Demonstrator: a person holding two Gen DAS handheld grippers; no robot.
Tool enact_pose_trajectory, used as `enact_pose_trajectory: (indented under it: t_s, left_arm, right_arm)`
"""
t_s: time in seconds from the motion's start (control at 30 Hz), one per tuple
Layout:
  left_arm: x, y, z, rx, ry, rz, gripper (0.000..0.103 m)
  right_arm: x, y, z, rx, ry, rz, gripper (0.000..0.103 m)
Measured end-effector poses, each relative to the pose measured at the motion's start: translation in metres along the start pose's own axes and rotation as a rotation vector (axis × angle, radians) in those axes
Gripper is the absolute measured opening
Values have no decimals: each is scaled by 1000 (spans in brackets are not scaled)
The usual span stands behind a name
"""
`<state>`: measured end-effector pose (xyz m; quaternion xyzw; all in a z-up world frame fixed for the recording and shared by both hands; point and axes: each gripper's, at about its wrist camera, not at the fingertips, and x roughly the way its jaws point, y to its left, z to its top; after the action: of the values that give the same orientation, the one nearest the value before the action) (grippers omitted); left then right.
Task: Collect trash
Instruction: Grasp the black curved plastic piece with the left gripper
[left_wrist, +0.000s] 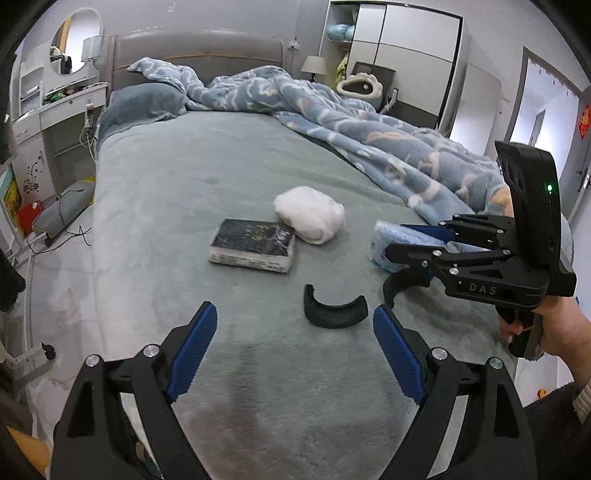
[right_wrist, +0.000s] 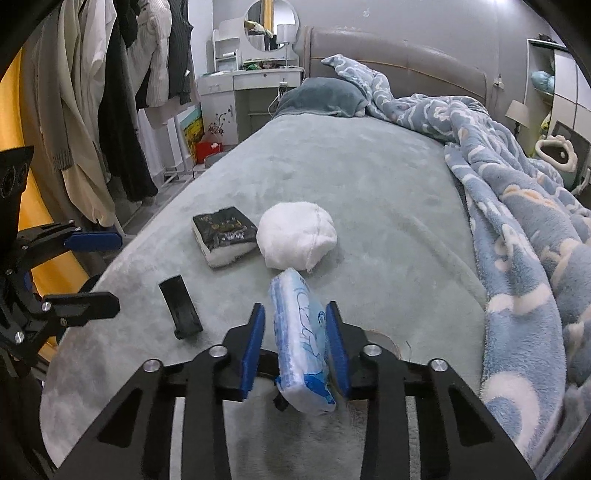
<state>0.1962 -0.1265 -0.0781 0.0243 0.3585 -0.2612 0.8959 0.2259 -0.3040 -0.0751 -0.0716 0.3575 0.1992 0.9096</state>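
Observation:
A blue-and-white tissue pack (right_wrist: 301, 339) lies between the pads of my right gripper (right_wrist: 295, 341), which is closed around it; a small gap shows at the left pad. The pack and the right gripper also show in the left wrist view: the pack (left_wrist: 388, 240) at right, the right gripper (left_wrist: 417, 240) over it. My left gripper (left_wrist: 295, 343) is open and empty above the bed, near a curved black plastic piece (left_wrist: 334, 306), which also shows in the right wrist view (right_wrist: 181, 306). A white wad (left_wrist: 310, 214) (right_wrist: 297, 236) and a dark book (left_wrist: 253, 245) (right_wrist: 223, 234) lie further up the bed.
The grey bed sheet (left_wrist: 184, 184) carries everything. A crumpled blue blanket (left_wrist: 369, 140) covers the bed's right side, a pillow (left_wrist: 144, 103) lies at the headboard. A dresser (left_wrist: 62, 110) stands left of the bed. Clothes hang on a rack (right_wrist: 110, 92).

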Motion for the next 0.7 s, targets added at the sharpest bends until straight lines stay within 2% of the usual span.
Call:
enact_pose_trajectory:
  t_s: [0.07,0.13,0.47,0.7]
  left_arm:
    - [4,-4,-1,12,8,-4,88]
    - [7,-8,0,24,11,-5,88]
    - [23,-25,-2,75,25,13,88]
    - [36,-35,0,135,53,101,86]
  right_arm:
    - [3,0,-1,-6,12,-7,22]
    - [4,-1,-1,0,11,-2,18]
    - [-10,-15,-1,64,-36,33,15]
    - [-24,-28,0,142,-92,88,15]
